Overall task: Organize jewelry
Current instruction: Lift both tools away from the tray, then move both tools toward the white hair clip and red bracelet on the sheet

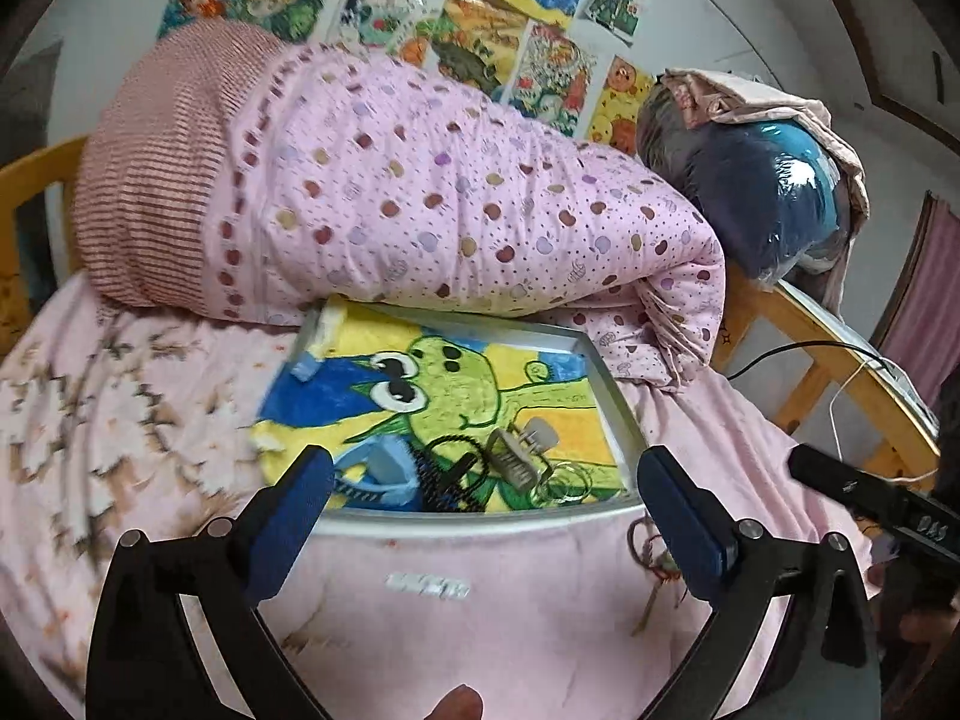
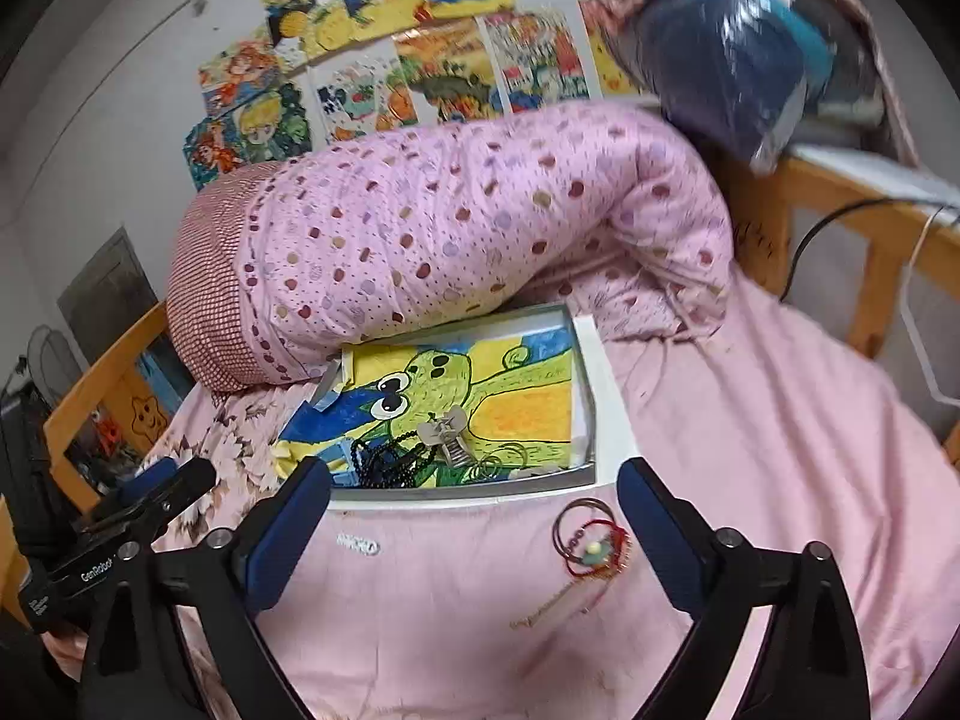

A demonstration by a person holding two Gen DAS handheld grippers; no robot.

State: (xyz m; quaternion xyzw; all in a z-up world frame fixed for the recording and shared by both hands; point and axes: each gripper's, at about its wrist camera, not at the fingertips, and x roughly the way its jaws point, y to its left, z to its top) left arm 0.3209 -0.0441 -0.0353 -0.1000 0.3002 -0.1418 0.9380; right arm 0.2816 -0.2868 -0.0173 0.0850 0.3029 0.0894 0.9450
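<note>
Red-thread bracelet (image 2: 594,540), one, on the pink bedsheet (image 2: 750,450) just inside my right gripper (image 2: 474,486)'s right finger. One tray (image 2: 591,372) ahead. Both grippers' fingers spread wide, holding nothing; left gripper (image 1: 483,474).

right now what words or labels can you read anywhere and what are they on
"GenRobot": white print on the left gripper's black body, right wrist view.
"DAS": white letters on the right gripper's black body, left wrist view; uncertain.
White logo on the pink sheet: too blurred to read.
Small print under "GenRobot": too small.
</note>
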